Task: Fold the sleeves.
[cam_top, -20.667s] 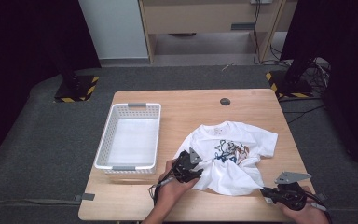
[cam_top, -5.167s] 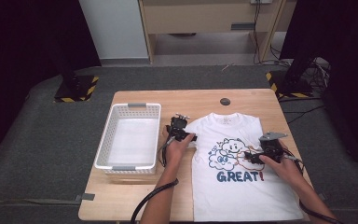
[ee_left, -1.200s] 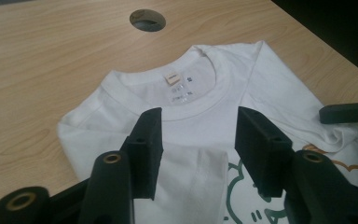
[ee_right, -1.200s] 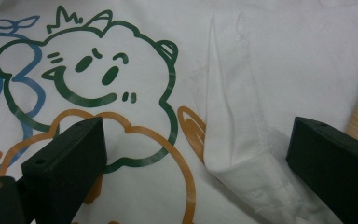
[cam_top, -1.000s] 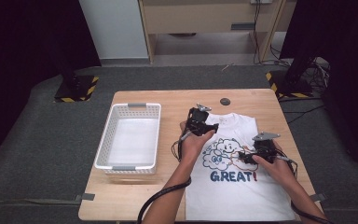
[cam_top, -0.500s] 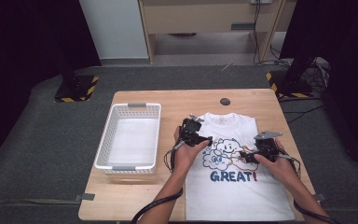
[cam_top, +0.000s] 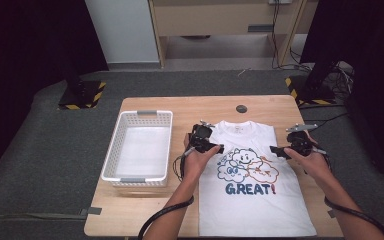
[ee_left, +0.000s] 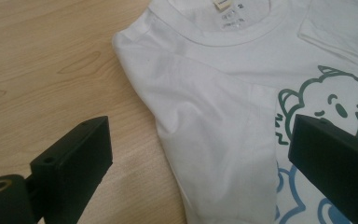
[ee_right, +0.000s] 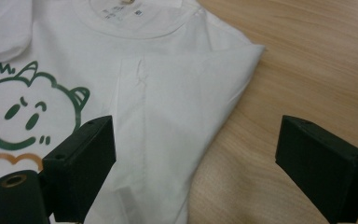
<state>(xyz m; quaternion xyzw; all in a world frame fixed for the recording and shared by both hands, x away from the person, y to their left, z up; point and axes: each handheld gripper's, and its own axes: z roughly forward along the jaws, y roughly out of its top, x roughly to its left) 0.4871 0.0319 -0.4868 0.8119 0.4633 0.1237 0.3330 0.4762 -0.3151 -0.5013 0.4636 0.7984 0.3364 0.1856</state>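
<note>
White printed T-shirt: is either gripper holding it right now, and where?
No. Left gripper and right gripper are open over the white printed T-shirt's folded-in sleeves.

The counter is light wood with visible grain, standing on dark grey carpet. Black curtains close off both sides of the room. Behind the counter stands a pale wooden cabinet beside a white panel. Two stand bases with yellow-black hazard tape sit on the floor left and right. Loose cables trail near the cabinet. Lighting is even, from above.
</note>
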